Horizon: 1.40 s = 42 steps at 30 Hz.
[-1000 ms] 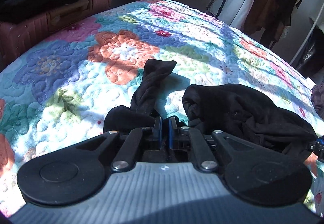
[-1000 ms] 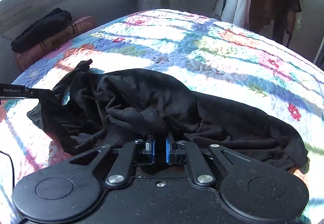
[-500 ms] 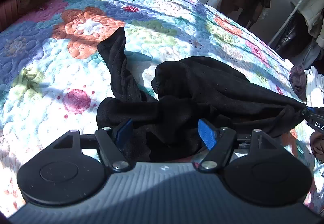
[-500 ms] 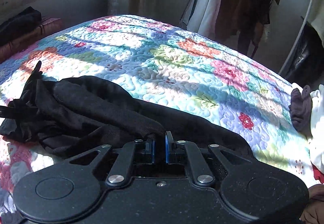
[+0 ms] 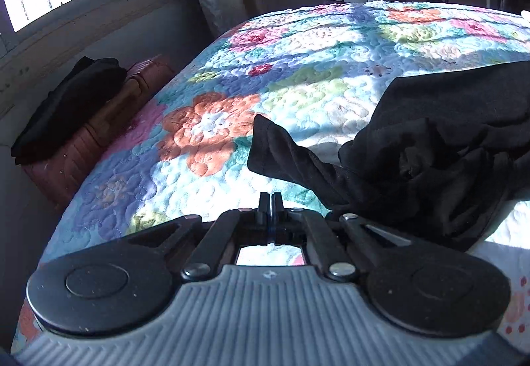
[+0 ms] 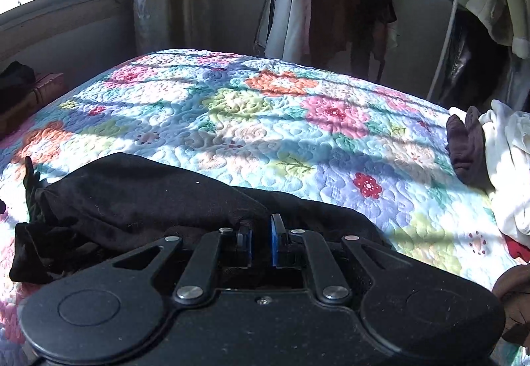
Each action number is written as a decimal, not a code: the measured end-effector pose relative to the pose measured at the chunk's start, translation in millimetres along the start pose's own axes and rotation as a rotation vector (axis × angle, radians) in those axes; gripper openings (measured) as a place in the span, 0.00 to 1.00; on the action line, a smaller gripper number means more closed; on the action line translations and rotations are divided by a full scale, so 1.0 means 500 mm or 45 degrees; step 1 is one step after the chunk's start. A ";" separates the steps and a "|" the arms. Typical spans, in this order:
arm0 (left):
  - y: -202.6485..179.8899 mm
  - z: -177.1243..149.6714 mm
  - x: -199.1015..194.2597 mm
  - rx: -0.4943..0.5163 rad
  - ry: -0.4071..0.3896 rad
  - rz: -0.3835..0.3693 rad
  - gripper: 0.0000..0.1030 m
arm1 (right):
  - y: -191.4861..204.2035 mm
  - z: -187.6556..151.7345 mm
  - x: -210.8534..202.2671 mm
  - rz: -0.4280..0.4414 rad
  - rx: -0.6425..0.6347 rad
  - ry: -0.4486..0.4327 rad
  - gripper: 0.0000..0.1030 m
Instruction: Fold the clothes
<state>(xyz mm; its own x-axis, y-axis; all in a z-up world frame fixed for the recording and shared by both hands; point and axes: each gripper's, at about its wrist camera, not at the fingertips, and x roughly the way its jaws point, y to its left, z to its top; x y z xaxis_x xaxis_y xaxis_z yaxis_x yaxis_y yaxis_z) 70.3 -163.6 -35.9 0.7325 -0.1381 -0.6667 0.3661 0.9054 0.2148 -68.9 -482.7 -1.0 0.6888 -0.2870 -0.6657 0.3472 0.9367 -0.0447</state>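
Note:
A black garment (image 5: 430,147) lies bunched on the floral quilt (image 5: 265,74), one sleeve sticking out to the left. My left gripper (image 5: 270,200) is shut and empty, just left of the garment, over the quilt. In the right wrist view the same black garment (image 6: 139,200) lies stretched along the near side of the quilt (image 6: 265,121). My right gripper (image 6: 260,233) sits at the garment's near edge, its blue pads a small gap apart, with black cloth around and under the fingers.
A reddish suitcase (image 5: 99,134) with dark clothing (image 5: 66,104) on top stands by the bed under the window. A pile of white and purple clothes (image 6: 490,147) lies on the quilt's right side. A clothes rack (image 6: 331,1) stands behind the bed.
My left gripper opened, let go of the garment, shut again and swung left and up toward the window. My right gripper's pads have parted slightly, and its view has shifted right.

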 end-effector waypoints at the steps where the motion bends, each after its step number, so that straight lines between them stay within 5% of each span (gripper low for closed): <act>1: 0.009 0.000 0.002 -0.037 0.020 -0.053 0.00 | -0.005 -0.012 0.002 0.027 0.023 0.032 0.12; 5: 0.029 0.001 0.008 -0.219 0.147 -0.309 0.10 | -0.020 -0.066 0.014 -0.014 0.102 0.140 0.29; 7: 0.021 -0.005 0.007 -0.312 0.166 -0.452 0.42 | -0.032 -0.086 0.020 -0.030 0.160 0.199 0.34; 9: 0.008 -0.009 0.009 -0.370 0.167 -0.531 0.59 | -0.043 -0.097 0.021 -0.004 0.224 0.240 0.36; 13: -0.033 -0.014 0.020 -0.380 0.170 -0.586 0.72 | -0.048 -0.121 0.020 0.201 0.420 0.305 0.54; 17: -0.068 -0.027 0.044 -0.432 0.147 -0.662 0.70 | -0.013 -0.156 0.055 0.438 0.589 0.359 0.64; 18: -0.074 -0.028 0.046 -0.432 0.116 -0.642 0.58 | -0.003 -0.162 0.067 0.462 0.619 0.367 0.64; 19: -0.081 -0.027 0.045 -0.415 0.069 -0.602 0.33 | 0.005 -0.167 0.080 0.454 0.643 0.354 0.66; 21: -0.095 -0.018 0.041 -0.323 0.027 -0.518 0.07 | 0.014 -0.173 0.101 0.400 0.684 0.282 0.70; 24: -0.099 -0.009 0.020 -0.213 -0.067 -0.322 0.05 | 0.034 -0.151 0.111 0.293 0.604 0.165 0.56; 25: -0.100 -0.007 0.013 -0.179 -0.101 -0.254 0.05 | 0.032 -0.141 0.111 0.301 0.556 0.151 0.24; 26: -0.100 -0.005 0.005 -0.145 -0.134 -0.186 0.05 | 0.030 -0.132 0.111 0.309 0.509 0.138 0.15; 28: -0.102 0.000 -0.010 -0.076 -0.200 -0.050 0.05 | 0.009 -0.118 0.097 0.313 0.495 0.086 0.13; 30: -0.069 0.006 -0.011 -0.138 -0.215 -0.008 0.05 | -0.019 -0.108 0.073 0.296 0.515 0.022 0.11; 39: 0.095 0.015 -0.077 -0.470 -0.332 0.177 0.05 | -0.072 -0.010 -0.095 -0.216 0.105 -0.197 0.07; 42: 0.146 0.016 -0.103 -0.559 -0.388 0.258 0.05 | -0.104 0.025 -0.130 -0.273 0.140 -0.225 0.07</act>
<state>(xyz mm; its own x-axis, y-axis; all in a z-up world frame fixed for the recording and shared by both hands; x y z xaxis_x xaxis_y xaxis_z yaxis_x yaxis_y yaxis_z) 63.8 -93.5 20.0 0.9195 0.0052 -0.3930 -0.0242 0.9988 -0.0435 -123.7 -515.3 54.0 0.6888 -0.5156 -0.5096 0.5571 0.8263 -0.0830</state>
